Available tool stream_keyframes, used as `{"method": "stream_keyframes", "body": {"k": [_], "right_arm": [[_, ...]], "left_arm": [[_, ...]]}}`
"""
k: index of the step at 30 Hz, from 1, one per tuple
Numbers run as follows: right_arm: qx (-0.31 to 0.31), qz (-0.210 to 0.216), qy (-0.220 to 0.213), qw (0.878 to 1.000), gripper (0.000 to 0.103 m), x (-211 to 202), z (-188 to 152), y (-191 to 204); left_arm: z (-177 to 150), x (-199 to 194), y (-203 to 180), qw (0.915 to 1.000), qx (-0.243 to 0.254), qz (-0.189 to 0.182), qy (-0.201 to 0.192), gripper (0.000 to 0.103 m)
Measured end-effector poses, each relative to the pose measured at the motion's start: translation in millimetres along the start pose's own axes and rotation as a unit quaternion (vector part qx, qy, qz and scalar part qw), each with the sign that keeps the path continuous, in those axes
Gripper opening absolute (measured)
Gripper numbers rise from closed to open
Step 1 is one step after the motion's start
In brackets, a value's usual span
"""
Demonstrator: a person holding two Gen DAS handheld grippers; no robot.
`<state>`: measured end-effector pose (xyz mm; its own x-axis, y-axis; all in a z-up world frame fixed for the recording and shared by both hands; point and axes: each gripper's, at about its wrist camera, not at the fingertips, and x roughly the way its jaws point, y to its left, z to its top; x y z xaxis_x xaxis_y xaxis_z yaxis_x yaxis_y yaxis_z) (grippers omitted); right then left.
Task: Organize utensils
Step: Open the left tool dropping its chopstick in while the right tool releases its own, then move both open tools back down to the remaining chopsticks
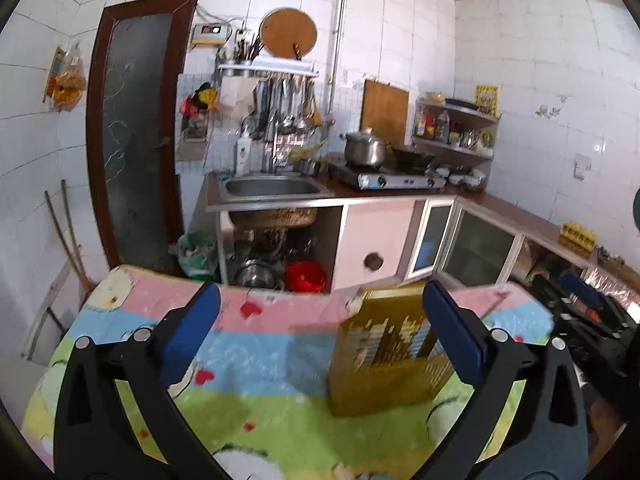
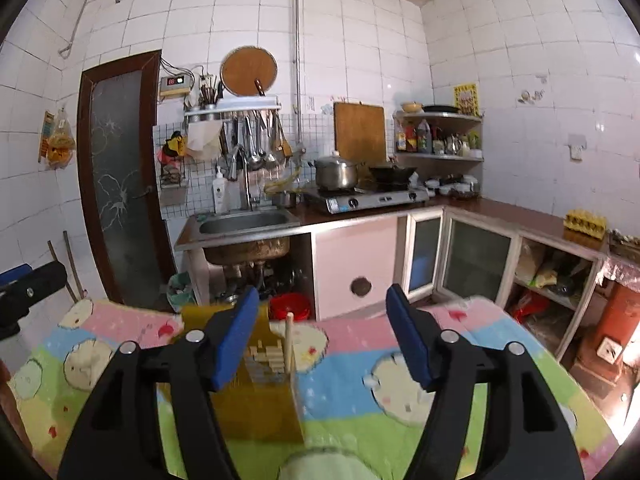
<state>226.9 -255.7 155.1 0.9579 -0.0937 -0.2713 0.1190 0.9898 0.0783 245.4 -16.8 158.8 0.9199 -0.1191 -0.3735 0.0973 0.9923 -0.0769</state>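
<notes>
Right wrist view: no writing is legible. A cartoon-print cloth in pink, blue and green covers the desk (image 2: 400, 432). Near its far edge stands a square amber perforated utensil holder (image 2: 264, 408), a pale wooden chopstick (image 2: 289, 344) upright inside. Both blue-padded grippers, left (image 1: 320, 328) and right (image 2: 322, 334), have their fingers spread apart, gripping nothing.

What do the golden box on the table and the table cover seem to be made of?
The golden box looks like perforated plastic or thin metal with a glossy finish: a grid of small holes lets light through. Blur leaves it open. The table cover looks like soft printed fabric, matte: its pastel cartoon print drapes over the edge.
</notes>
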Motion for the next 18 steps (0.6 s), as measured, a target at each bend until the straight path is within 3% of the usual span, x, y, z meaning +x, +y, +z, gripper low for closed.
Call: {"method": "stream_keyframes", "body": {"k": [6, 11, 18], "right_arm": [[0.022, 0.007, 0.050, 0.998, 0.069, -26, -48, -12], [0.008, -0.003, 0.110, 0.994, 0.069, -24, -103, -13], [0.013, -0.006, 0.210, 0.978, 0.069, 0, -172, -13]], "left_arm": [[-55, -2, 15, 0.9981, -0.005, 0.012, 0.059, 0.098], [-100, 16, 15, 0.9933, -0.010, 0.010, 0.115, 0.098], [-162, 50, 2, 0.9772, 0.015, 0.012, 0.211, 0.098]]}}
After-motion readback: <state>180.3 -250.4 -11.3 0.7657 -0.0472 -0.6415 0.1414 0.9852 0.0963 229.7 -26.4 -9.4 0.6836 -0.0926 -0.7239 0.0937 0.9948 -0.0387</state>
